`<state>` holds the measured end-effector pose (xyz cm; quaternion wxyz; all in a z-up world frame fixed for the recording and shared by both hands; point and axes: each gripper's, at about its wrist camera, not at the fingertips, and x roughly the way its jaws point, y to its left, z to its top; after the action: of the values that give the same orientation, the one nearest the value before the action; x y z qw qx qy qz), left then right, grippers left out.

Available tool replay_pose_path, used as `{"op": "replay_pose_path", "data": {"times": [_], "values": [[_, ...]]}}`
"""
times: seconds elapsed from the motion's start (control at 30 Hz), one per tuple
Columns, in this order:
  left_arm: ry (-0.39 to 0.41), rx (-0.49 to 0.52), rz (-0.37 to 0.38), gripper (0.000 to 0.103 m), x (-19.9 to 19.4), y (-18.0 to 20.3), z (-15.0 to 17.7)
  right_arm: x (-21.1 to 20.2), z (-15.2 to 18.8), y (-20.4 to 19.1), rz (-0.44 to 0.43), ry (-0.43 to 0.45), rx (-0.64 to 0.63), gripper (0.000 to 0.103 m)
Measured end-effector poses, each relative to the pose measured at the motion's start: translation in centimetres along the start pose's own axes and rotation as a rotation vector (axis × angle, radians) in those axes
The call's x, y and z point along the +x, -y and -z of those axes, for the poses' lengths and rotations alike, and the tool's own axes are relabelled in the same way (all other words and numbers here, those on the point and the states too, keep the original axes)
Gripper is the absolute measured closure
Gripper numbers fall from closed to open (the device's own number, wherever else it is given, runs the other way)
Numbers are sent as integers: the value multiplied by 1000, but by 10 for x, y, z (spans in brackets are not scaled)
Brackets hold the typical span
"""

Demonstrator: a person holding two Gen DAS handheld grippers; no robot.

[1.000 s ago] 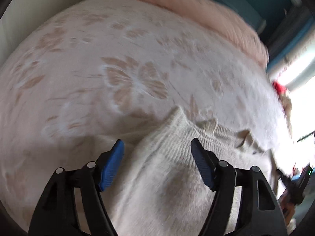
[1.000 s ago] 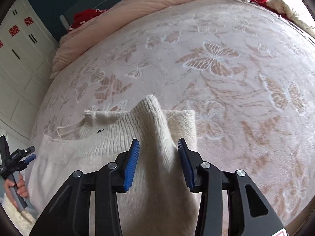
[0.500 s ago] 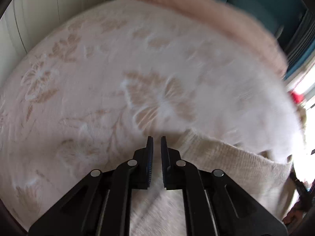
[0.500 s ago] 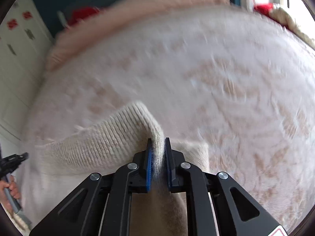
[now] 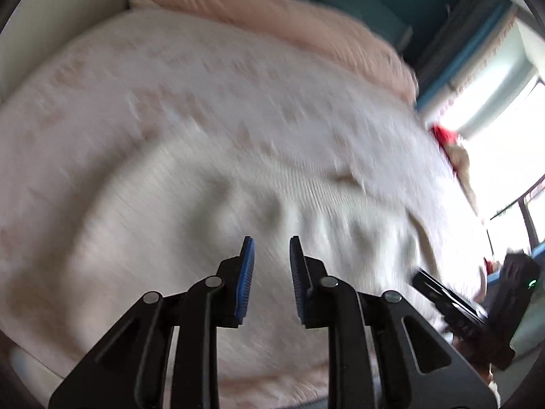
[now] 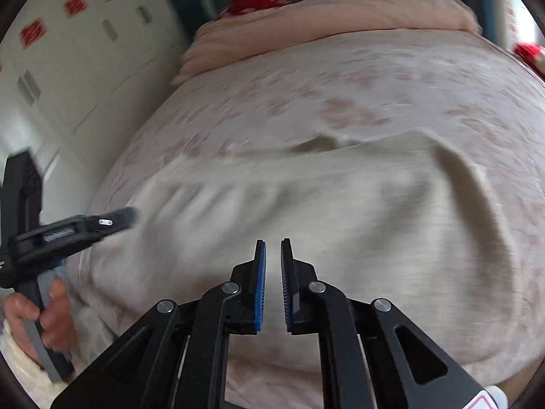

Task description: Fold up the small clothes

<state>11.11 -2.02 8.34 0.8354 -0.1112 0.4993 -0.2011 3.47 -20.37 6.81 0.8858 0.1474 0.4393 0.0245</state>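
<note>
A cream sweater (image 6: 306,204) is lying spread across the bed (image 6: 391,78), filling the middle of both views, blurred by motion. The bedspread is showing a pale pink flower pattern, and a pink blanket (image 6: 340,10) is bunched along the top of the frame. White cupboard doors (image 6: 78,58) are standing at the upper left of the right view; a bright window (image 5: 504,109) is glowing at the right edge of the left view. The left tongs (image 5: 271,243) are opening above the knit with nothing between them. The right tongs (image 6: 273,244) are closing, a narrow empty gap remaining. A hand (image 6: 47,310) is gripping the left tool's handle at lower left.
</note>
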Motion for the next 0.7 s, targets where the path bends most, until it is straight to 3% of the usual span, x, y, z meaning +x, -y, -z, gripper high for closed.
{"op": "replay_pose_path", "data": {"times": [0.13,0.2,0.27,0.33,0.4,0.43,0.5,0.57,0.63,0.7], "values": [[-63,15,-162,81,38,-17,32,43,22,3,134,-95,-98,100],[-52,-8,-125,81,28,-34,37,18,20,20,59,-71,38,99],[-45,-11,-145,82,18,-40,36,-17,20,31,38,11,90,97],[-50,-20,-146,83,18,-47,38,-21,26,47,99,9,90,96],[-46,-47,-126,84,22,-50,42,2,41,70,241,-114,81,100],[-42,-60,-108,84,19,-50,40,-3,48,80,214,-120,120,100],[-23,-106,-55,83,2,-57,40,-40,53,88,156,-35,203,96],[46,-183,-15,73,-30,-72,47,-75,62,97,205,33,225,85],[95,-267,-11,50,-52,-95,56,-91,70,112,222,44,266,70],[86,-391,23,50,-57,-125,68,-92,83,132,209,15,331,69]]}}
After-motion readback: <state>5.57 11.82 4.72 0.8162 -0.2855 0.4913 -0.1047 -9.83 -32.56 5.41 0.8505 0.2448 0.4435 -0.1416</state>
